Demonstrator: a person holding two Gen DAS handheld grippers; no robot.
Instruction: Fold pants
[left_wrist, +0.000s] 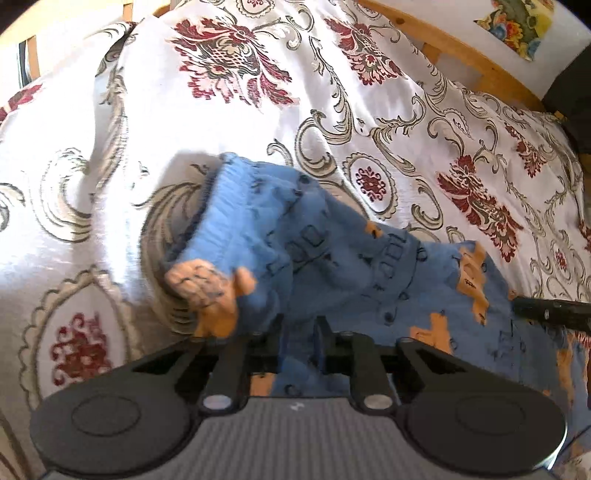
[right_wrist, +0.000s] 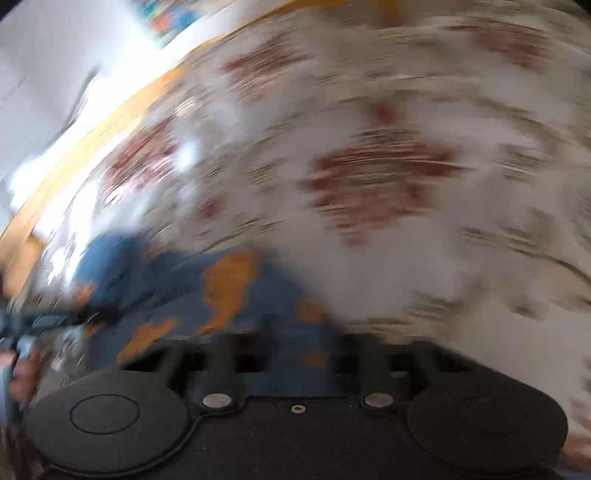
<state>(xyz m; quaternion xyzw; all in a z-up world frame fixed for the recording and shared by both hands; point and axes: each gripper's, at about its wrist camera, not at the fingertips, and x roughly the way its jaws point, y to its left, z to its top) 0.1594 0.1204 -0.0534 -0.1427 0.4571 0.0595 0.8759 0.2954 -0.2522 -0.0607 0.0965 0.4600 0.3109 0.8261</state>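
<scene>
Nearest, the left gripper (left_wrist: 298, 325) is pinching blue fabric of the pants (left_wrist: 325, 251), its fingers close together on a fold. Those pants are lying bunched on the flowered bedspread (left_wrist: 236, 110), waistband up and left. Further right, the right gripper (right_wrist: 295, 328) is sitting over the same cloth; blur is hiding whether it is gripping.

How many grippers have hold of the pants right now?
2. The left gripper pinches the blue pants near the waistband; the right gripper appears shut on cloth further along, though that view is blurred.
</scene>
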